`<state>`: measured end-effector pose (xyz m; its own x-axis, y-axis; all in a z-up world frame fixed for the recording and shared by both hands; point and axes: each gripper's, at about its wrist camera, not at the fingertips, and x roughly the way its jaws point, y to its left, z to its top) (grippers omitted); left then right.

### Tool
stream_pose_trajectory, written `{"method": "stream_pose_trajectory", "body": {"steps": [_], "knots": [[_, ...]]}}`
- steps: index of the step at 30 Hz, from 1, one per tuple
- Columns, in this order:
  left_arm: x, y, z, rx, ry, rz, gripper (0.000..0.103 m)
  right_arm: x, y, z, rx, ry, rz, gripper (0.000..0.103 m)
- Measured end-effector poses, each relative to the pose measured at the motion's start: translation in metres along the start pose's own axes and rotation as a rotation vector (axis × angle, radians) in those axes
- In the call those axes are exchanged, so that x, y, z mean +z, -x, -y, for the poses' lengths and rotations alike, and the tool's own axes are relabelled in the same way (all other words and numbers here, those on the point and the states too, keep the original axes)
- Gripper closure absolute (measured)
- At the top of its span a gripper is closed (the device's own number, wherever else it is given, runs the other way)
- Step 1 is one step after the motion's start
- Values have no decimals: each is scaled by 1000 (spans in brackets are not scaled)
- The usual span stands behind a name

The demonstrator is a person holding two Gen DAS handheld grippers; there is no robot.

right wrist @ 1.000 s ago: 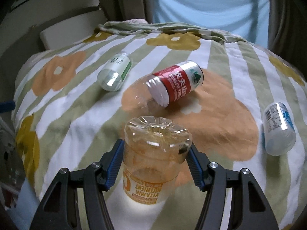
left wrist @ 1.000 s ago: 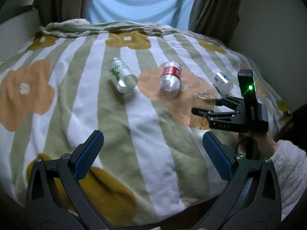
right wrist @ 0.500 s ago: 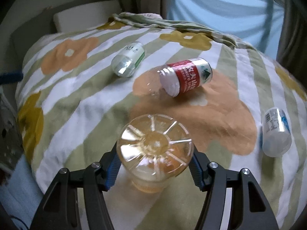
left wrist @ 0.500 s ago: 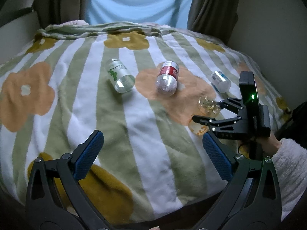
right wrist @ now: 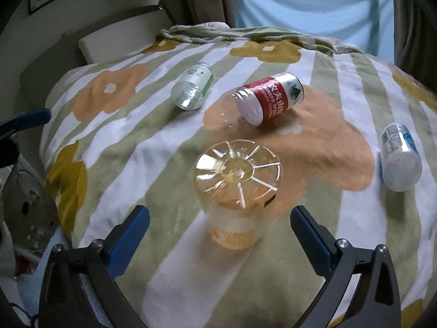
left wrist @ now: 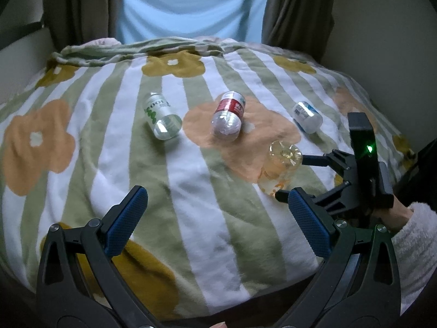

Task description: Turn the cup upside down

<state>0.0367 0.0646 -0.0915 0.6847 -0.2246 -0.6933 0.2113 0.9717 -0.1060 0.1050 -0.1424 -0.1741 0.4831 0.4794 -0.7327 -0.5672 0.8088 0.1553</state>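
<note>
The clear orange-tinted plastic cup (right wrist: 237, 191) stands upside down on the flowered blanket (right wrist: 153, 164), its ribbed base up. My right gripper (right wrist: 220, 235) is open, its blue pads on either side of the cup and apart from it. The cup also shows in the left wrist view (left wrist: 281, 170), with the right gripper (left wrist: 291, 176) open beside it. My left gripper (left wrist: 215, 216) is open and empty, low over the blanket's near edge.
Three cut bottle cups lie on their sides on the blanket: a green-labelled one (right wrist: 194, 86), a red-labelled one (right wrist: 266, 98) and a blue-and-white one (right wrist: 400, 157). Curtains (left wrist: 295, 11) and a window stand behind the bed. A wall is at the right.
My right gripper has opened and let go of the cup, which now stands upside down on the blanket. The left gripper has stayed in place.
</note>
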Motion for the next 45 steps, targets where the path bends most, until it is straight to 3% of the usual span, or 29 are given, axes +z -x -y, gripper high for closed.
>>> {"method": "stream_pose_trajectory", "body": {"steps": [6, 11, 16, 22, 28, 32, 45], "knots": [[7, 7, 11, 1, 7, 33, 1, 5, 42, -5, -9, 11, 85, 0], [41, 32, 24, 37, -29, 151, 1, 27, 110, -13, -60, 48, 238, 0], [82, 71, 41, 89, -67, 330, 1, 54, 193, -32, -258, 96, 449, 0], [90, 102, 66, 158, -101, 495, 0, 61, 238, -46, -427, 26, 583, 0], [66, 106, 74, 221, -84, 536, 0, 47, 239, -44, -549, -58, 605, 0], [60, 103, 72, 253, -80, 530, 0, 35, 232, -36, -545, -111, 598, 0], [60, 99, 71, 232, -70, 529, 0, 27, 234, -33, -550, -150, 604, 0]]}}
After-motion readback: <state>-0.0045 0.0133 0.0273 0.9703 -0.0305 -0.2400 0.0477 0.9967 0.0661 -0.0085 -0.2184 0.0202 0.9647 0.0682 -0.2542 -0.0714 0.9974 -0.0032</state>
